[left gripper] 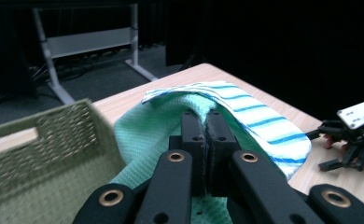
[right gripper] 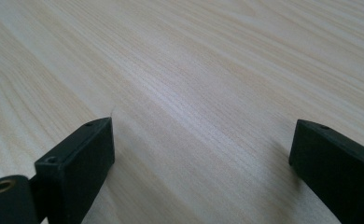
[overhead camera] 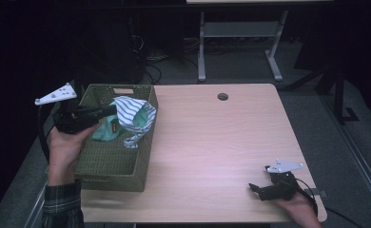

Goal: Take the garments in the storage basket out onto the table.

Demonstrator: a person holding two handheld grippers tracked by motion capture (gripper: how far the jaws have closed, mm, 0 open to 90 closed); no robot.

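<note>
Nearest, at the front right corner of the wooden table [overhead camera: 212,142], the right gripper [overhead camera: 258,189] rests low over the bare wood, held in a hand that comes in over the front edge. In the right gripper view its two black jaws stand wide apart with nothing between them, only pale wood grain showing in the gap. The grey three-cornered plate sits on top of it, and a cable trails from it off the right edge.

Farther back, at the left edge of the table, a green woven basket [overhead camera: 112,166] stands with its long side along that edge, reaching from near the front to the far left corner. A slot handle is cut in its far wall.

The left gripper [overhead camera: 111,110], held by a hand in a plaid sleeve [overhead camera: 62,204], hovers above the basket's left rim, jaws pointing toward the table's middle. In the left gripper view the jaws are pressed together, pinching a fold of the cloth [overhead camera: 136,118]: mint green on one face, white with blue stripes on the other. The cloth hangs from the jaws, lifted over the far half of the basket, its striped part draping down across the basket's right rim. A small orange tag [overhead camera: 112,127] shows on the green part inside the basket.

Beyond the basket, near the far edge of the table, lies a round cable hole [overhead camera: 222,96].
</note>
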